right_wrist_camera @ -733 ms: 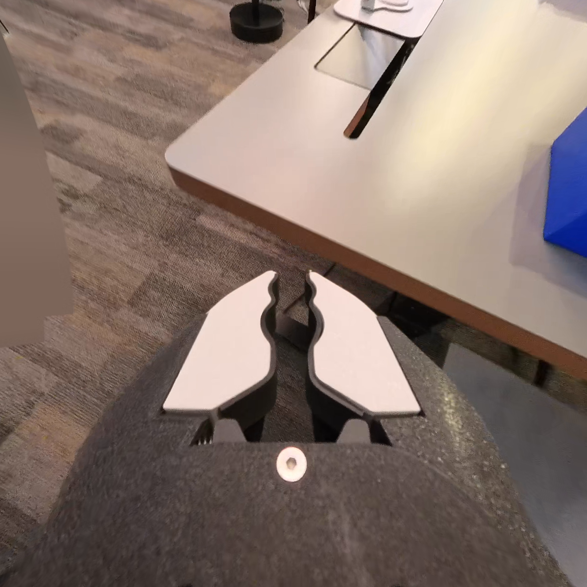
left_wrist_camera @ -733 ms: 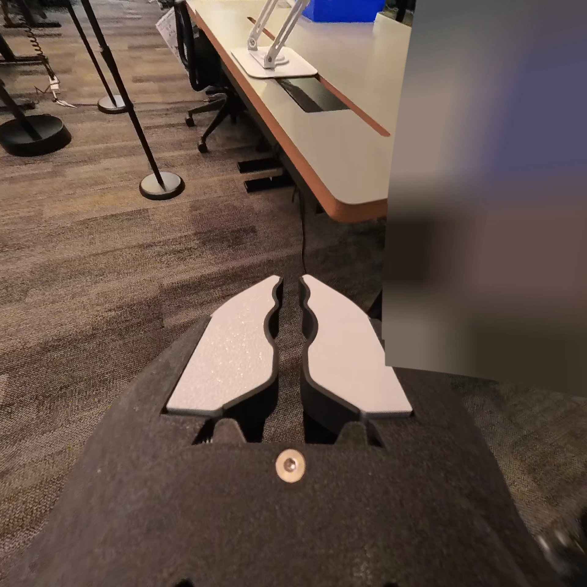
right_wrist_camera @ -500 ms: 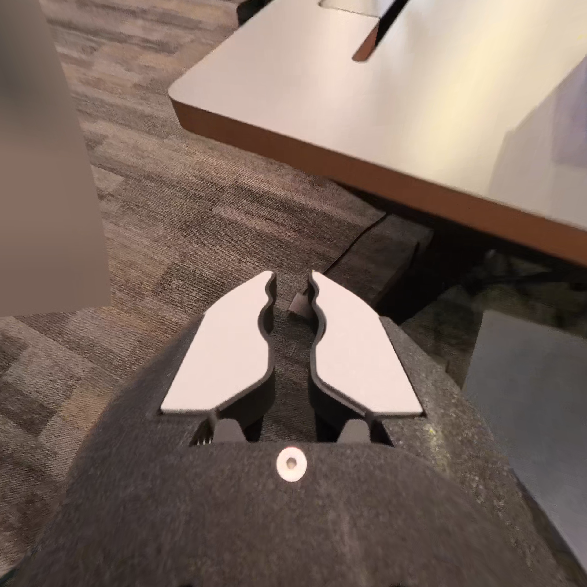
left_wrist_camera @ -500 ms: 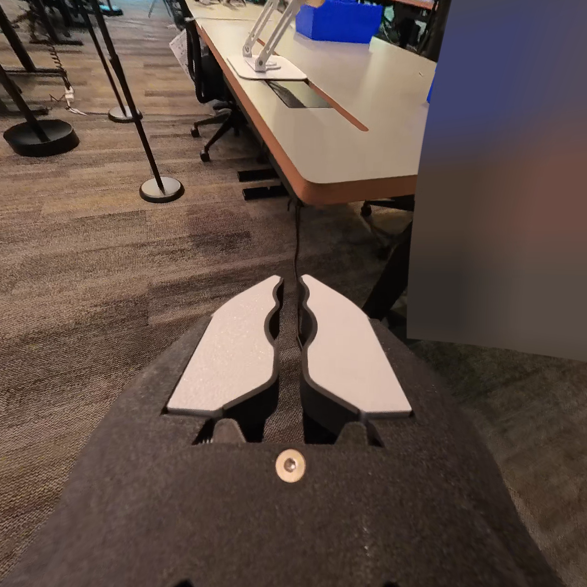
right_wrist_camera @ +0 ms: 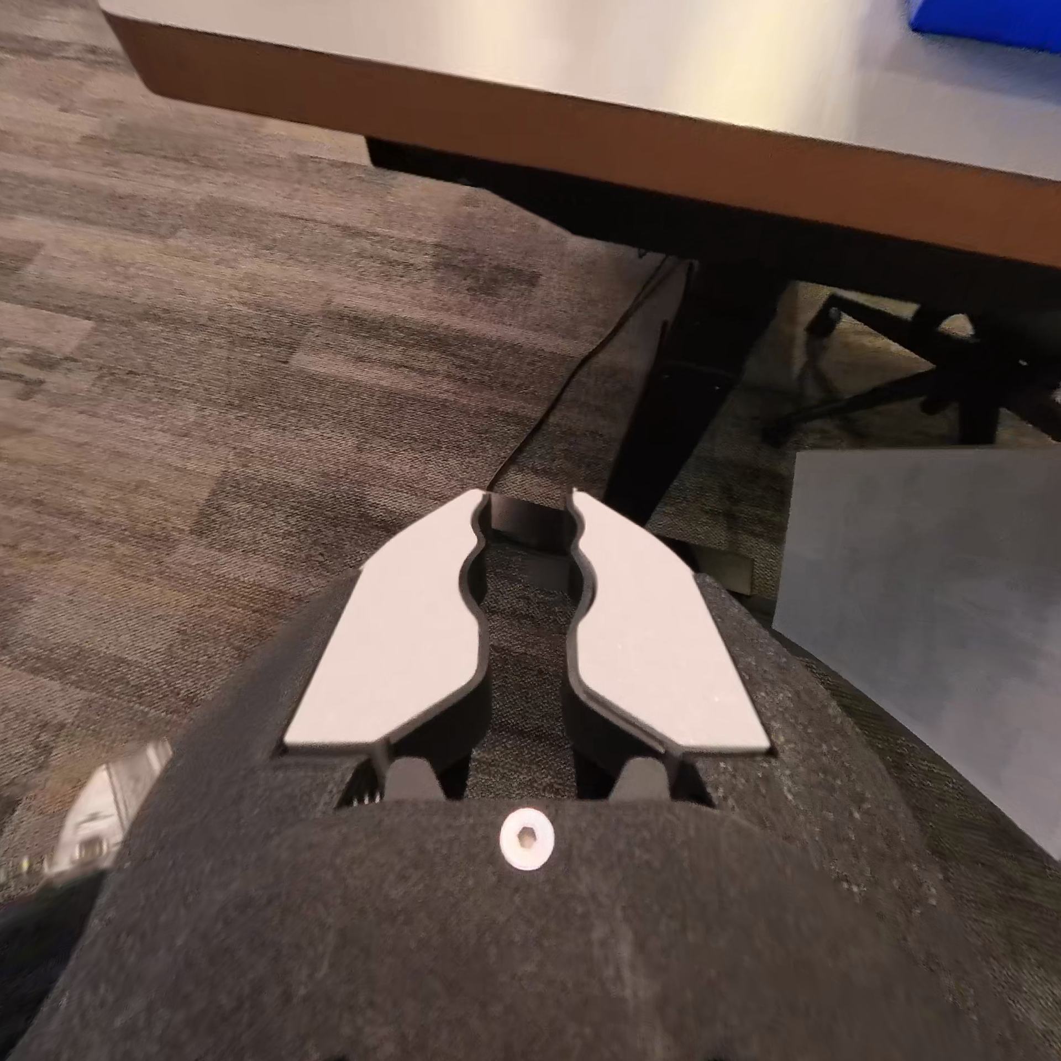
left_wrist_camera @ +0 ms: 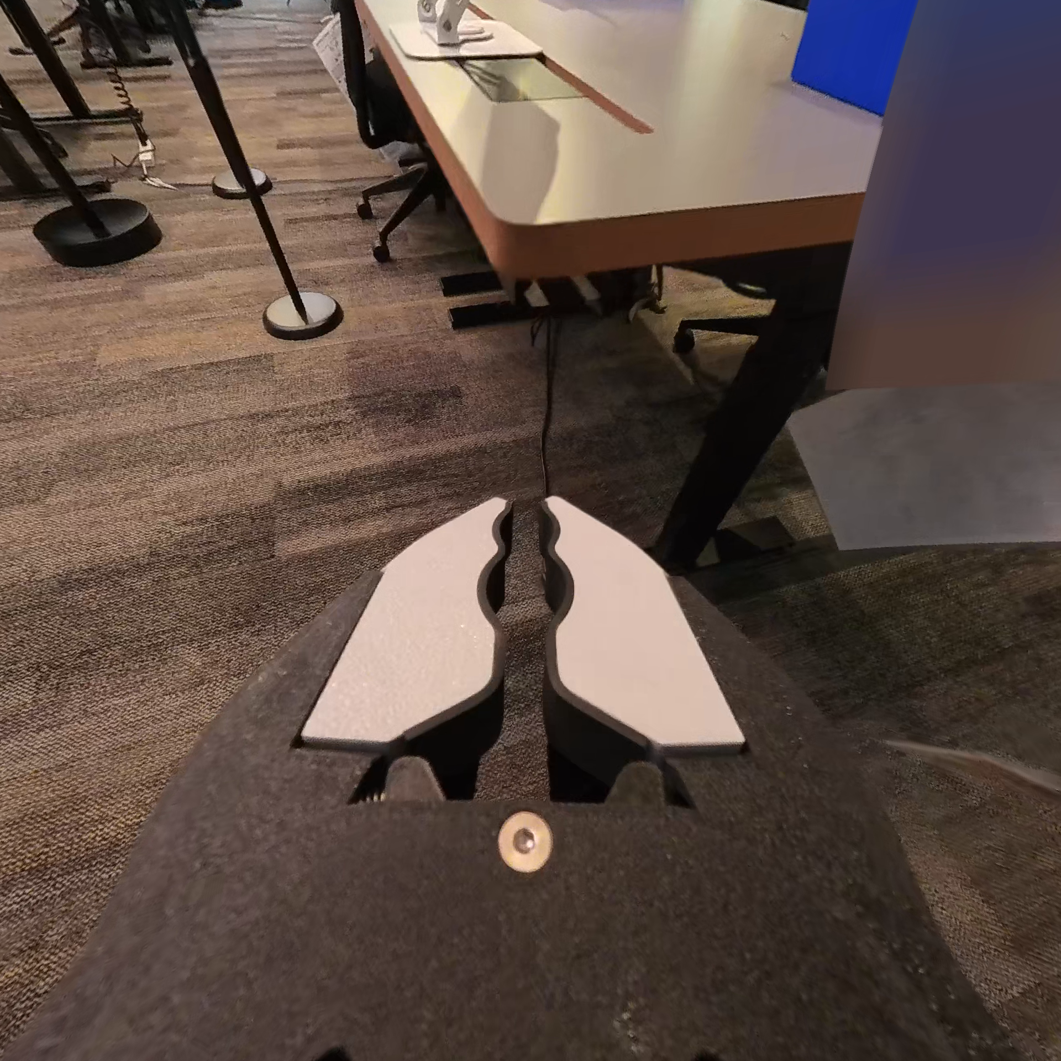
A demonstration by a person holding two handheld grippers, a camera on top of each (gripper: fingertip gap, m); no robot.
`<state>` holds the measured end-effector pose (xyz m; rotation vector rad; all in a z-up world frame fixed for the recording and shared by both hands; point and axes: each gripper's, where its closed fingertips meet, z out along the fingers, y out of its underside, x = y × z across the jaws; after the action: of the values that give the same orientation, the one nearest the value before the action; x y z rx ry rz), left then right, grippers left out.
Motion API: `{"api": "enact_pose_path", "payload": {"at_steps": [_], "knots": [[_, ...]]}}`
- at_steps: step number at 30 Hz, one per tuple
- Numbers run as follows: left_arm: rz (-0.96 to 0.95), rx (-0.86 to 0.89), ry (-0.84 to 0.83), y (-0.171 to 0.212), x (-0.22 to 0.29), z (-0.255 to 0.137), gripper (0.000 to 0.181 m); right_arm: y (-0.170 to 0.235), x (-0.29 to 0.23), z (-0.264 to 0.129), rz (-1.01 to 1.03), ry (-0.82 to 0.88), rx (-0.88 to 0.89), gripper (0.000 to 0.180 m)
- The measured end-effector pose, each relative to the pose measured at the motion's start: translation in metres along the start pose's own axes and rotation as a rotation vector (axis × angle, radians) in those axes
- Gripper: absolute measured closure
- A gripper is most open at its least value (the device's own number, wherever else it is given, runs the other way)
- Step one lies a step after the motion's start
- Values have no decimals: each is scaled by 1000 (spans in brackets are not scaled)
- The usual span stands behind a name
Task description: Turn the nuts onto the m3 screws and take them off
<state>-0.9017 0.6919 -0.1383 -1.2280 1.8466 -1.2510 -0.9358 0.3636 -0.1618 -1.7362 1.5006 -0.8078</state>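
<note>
No nuts or screws show in either view. My left gripper hangs over the brown carpet, its grey fingers almost together with only a thin slit between them and nothing held. My right gripper also hangs over the carpet, just before the desk's edge, with its jaws a little apart and empty. The grey desk with a brown edge lies ahead, and the right wrist view shows it too. A blue box stands on it at the right and shows in the right wrist view.
A black desk leg and a thin cable run down ahead. A grey flat seat is at the right. Black stands with round bases and an office chair stand at the left. A white monitor-arm base sits on the desk.
Both grippers have dropped lower and closer to the desk edge, so its underside shows. The right gripper's jaws have spread a little. The left jaws are unchanged.
</note>
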Motion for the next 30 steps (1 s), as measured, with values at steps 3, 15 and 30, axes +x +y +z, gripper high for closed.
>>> {"api": "enact_pose_path", "payload": {"at_steps": [3,15,30], "knots": [[-22,-8,11,15,-31,5,172,2,-18,14,0,71,13,154],[93,-9,101,50,-213,15,174,16,-140,87,53,288,70,152],[11,16,111,197,-258,85,174,150,-139,185,6,296,7,147]]}}
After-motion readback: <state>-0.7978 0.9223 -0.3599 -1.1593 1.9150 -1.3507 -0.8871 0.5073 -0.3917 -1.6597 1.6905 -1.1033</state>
